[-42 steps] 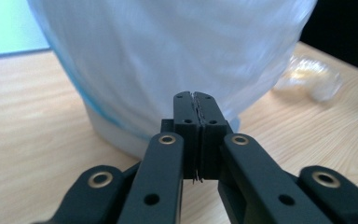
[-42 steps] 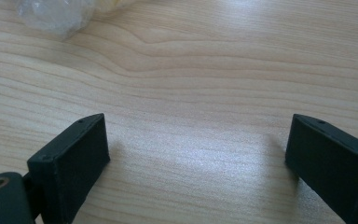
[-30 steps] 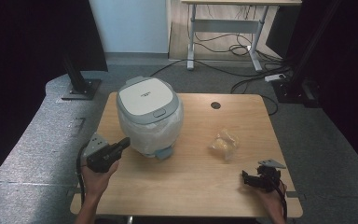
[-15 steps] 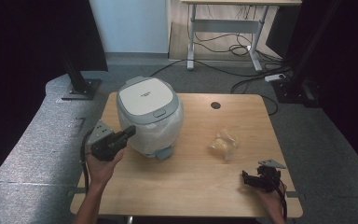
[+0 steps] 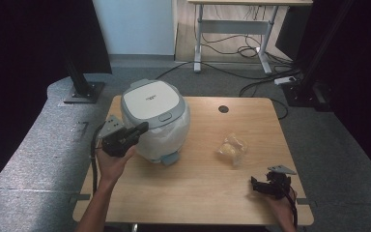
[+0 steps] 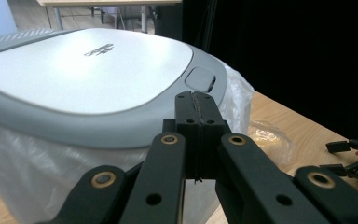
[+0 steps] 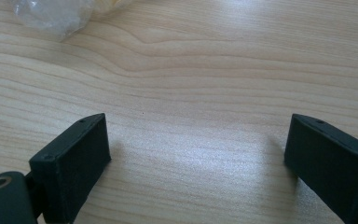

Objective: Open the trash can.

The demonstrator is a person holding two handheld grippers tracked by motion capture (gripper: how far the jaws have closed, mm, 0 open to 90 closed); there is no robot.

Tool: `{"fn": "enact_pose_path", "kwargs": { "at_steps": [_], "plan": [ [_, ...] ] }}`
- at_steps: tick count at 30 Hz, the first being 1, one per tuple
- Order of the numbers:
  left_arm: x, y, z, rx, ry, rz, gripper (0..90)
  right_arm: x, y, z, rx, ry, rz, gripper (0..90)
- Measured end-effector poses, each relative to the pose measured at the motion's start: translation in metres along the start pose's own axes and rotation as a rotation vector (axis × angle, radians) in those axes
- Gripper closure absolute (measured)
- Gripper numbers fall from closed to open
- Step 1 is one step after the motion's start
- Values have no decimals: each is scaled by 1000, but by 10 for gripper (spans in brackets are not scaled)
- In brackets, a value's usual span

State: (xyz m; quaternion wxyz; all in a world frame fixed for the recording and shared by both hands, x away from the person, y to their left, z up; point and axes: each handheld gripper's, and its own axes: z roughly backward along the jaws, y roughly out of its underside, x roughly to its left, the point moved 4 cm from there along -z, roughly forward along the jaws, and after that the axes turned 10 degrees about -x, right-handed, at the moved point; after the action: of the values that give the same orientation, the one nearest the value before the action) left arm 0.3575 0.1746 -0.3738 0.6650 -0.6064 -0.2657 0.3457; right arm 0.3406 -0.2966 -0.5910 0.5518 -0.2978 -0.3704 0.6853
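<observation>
The bench point(image 5: 193, 193) is a light wood top w/ a small round cable hole point(image 5: 223, 109) near the far edge. Biggest thing on it is the rice cooker point(image 5: 154, 121), white body w/ a grey lid, sitting on the left half, lid down. Its body looks wrapped in clear plastic film; you can see the crinkles in the left gripper view. There's a grey latch button point(image 6: 200, 79) at the front edge of the lid and a small logo printed on top, too small to read tbh. Right of the cooker, well apart from it, lies a crumpled clear plastic bag point(image 5: 233, 148) w/ something yellowish inside, can't tell what. Left claw point(image 5: 142, 127) is held up off the bench right by the cooker's left side, tips at the lid rim level. Jaws are clenched tight together w/ nothing between them, and whether the tips actually touch the lid I can't tell. Right claw point(image 5: 255, 185) rests low near the front right corner of the bench, a bit nearer than the bag and not touching it. Its jaws are spread wide, released, just bare wood between them in the right gripper view.
</observation>
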Motion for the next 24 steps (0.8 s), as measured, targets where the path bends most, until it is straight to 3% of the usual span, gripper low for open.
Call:
{"fn": "enact_pose_path", "kwargs": {
  "at_steps": [8,24],
  "plan": [
    [-3,-4,-17,14,16,0,898,0,0,0,1,0,1,61],
    [-9,-8,-35,16,34,-1,898,0,0,0,1,0,-1,61]
  ]
}}
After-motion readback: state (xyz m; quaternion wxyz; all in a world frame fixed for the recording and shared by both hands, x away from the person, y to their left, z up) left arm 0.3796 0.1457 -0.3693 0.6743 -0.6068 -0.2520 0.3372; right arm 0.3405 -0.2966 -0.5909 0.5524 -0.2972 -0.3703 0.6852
